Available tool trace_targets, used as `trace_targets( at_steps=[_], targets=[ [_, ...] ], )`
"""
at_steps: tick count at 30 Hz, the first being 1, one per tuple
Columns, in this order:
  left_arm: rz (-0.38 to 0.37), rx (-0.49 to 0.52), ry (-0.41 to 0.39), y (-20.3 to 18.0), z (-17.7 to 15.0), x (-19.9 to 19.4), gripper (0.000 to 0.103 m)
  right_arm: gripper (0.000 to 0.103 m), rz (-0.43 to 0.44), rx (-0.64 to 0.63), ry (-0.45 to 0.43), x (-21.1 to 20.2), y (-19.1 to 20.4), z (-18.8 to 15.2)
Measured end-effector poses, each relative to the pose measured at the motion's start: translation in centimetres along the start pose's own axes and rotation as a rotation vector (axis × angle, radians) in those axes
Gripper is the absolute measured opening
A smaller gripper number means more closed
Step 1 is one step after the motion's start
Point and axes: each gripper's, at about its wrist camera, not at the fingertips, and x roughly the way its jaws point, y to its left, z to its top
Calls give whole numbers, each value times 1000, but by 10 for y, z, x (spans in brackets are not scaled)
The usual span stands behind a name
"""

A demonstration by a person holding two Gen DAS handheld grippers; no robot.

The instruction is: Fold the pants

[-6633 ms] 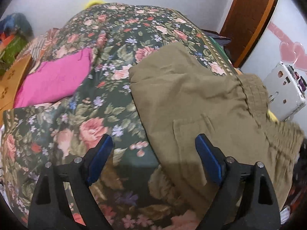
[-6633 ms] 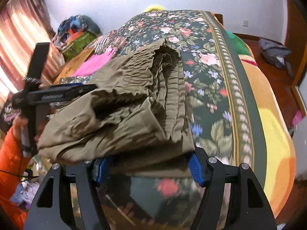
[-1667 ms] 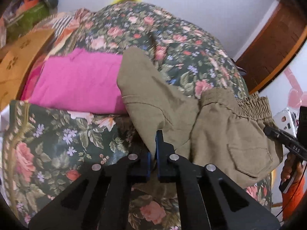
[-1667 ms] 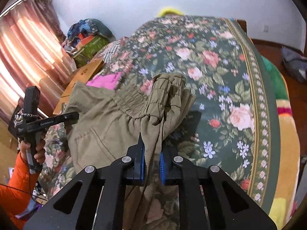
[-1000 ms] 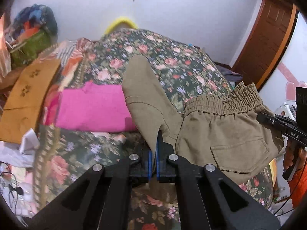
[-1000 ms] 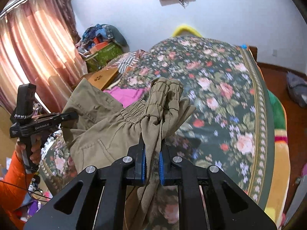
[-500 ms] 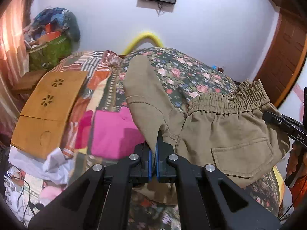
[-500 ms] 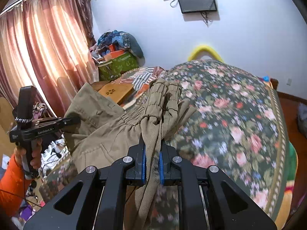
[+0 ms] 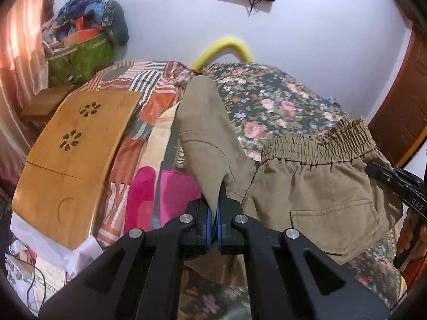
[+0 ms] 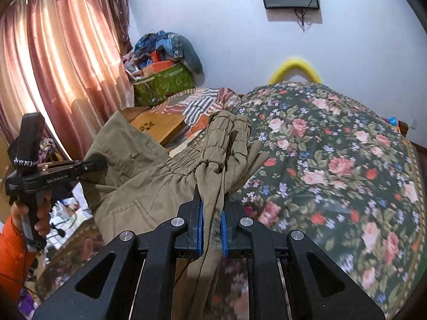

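Both tools grip the pants (image 9: 315,186): left tool (image 9: 212,222) clamped on a leg fold, right tool (image 10: 212,233) clamped on the bunched waistband. Khaki cloth hangs lifted between them, above the near left corner of the flowered bed (image 10: 347,146).

Left gripper (image 9: 212,222) pinching pants (image 9: 307,186) fabric, blue pads pressing together, tilting downward. Right gripper (image 10: 212,226) clamping bunched waistband, also tilting downward. Person's hand (image 10: 40,213) in orange sleeve (image 10: 12,261) gripping left gripper's handle, left of pants.
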Motion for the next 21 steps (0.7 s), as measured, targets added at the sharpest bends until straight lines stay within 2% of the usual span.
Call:
trace_targets(
  at_steps=[5,9,11,15,16,21],
  targets=[
    [-12,-31,65,20,-6,43,2,9,-3,9,48,34,-7,-7],
    [63,-16,102,31,-21,66,2,9,-13,43,123,53,-23,-28],
    [67,-29,129,37,-28,74,3,9,-15,52,159,59,-31,-37],
    [96,-32,182,44,-43,85,12,10,-9,69,238,66,-40,-51],
    [109,-28,189,44,-44,85,14,14,-15,62,260,68,-39,-54],
    [190,19,179,34,-50,72,35,19,-72,31,302,64,-34,-58]
  ],
)
